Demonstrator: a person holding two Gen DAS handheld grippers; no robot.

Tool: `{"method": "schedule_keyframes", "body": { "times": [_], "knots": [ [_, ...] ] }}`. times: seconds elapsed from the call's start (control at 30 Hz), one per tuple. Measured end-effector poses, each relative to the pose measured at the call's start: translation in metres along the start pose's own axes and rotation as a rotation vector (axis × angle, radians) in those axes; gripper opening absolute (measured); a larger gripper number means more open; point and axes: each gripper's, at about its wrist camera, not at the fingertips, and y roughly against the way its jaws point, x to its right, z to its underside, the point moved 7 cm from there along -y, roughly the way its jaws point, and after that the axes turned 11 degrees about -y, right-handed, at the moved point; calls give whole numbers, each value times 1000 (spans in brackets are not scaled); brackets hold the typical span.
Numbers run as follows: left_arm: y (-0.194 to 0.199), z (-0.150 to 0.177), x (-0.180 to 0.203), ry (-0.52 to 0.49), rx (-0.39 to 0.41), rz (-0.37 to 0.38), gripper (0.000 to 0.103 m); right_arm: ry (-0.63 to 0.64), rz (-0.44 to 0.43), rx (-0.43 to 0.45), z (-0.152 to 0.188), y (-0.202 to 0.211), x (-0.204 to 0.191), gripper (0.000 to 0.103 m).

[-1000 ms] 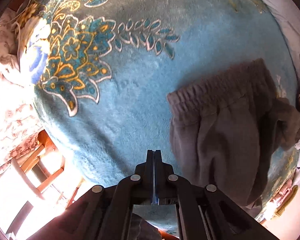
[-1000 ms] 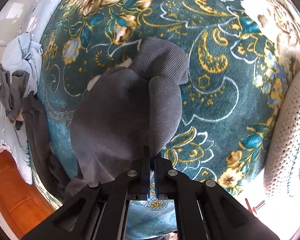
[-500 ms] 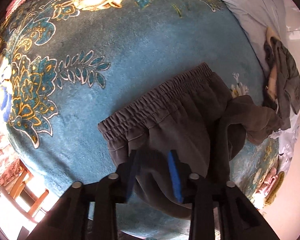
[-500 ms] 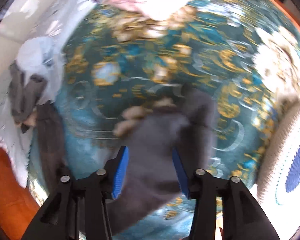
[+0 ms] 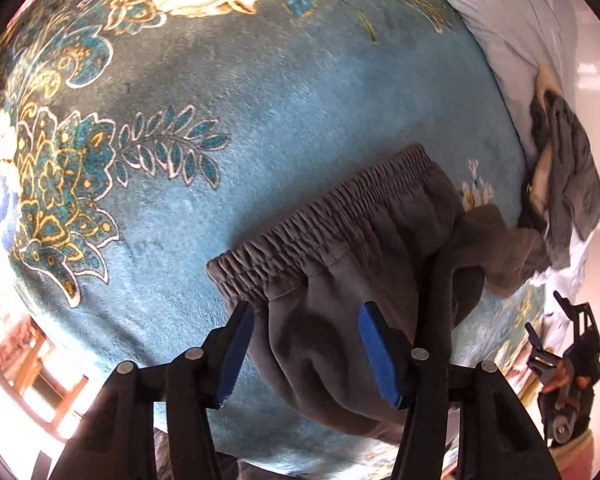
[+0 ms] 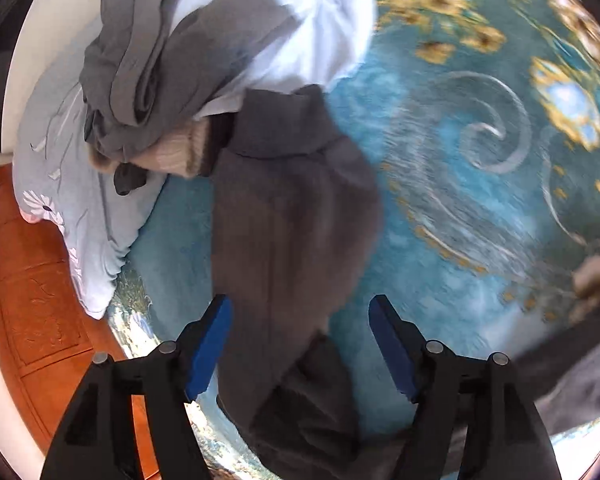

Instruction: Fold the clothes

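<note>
We see a teal floral blanket (image 5: 260, 120) carrying the grey trousers (image 5: 340, 264). Our left tool (image 5: 304, 354) hovers released over their waistband end; our right tool (image 6: 300, 348), also released, hangs above the trouser leg, near a heap of clothes (image 6: 156, 80).

This is a bedroom in a home. A plush teal blanket (image 5: 300, 120) printed with gold and cream flowers and paisley scrolls covers a bed and fills most of both views. At one edge of the blanket lies a pale blue sheet (image 6: 68, 184) with white daisy motifs, and on it sits a loose heap of grey and beige clothes (image 6: 152, 80). Grey sweatpants (image 5: 360, 264) with an elastic waistband lie on the blanket itself. Beyond the sheet, a carved reddish wooden bed frame (image 6: 32, 280) shows. Off the blanket's opposite edge stands a sunlit wooden chair (image 5: 40, 380).
</note>
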Motion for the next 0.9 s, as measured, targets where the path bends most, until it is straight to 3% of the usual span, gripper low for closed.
{"method": "schedule_keyframes", "body": {
  "times": [0.2, 0.37, 0.4, 0.43, 0.53, 0.63, 0.8, 0.9],
  "knots": [
    [-3, -15, -20, 119, 10, 31, 59, 39, 99, 96, -45, -30, -44, 72],
    [-18, -23, -28, 150, -10, 16, 59, 35, 195, 98, -66, -60, -50, 72],
    [-21, -23, -29, 153, -18, 15, 59, 38, 215, 95, -67, -65, -49, 66],
    [-24, -24, -28, 155, -27, 12, 59, 45, 231, 91, -68, -69, -49, 50],
    [-30, -26, -23, 157, -47, 6, 59, 96, 243, 78, -63, -73, -50, 28],
    [-31, -34, -13, 139, -45, 3, 59, 148, 201, 73, -59, -59, -51, 15],
    [-28, -50, 10, 85, -20, 6, 59, 188, 92, 134, -62, 14, -30, 14],
    [-28, -61, 25, 48, -1, 3, 59, 188, 75, 225, -73, 72, 5, 14]
  ]
}}
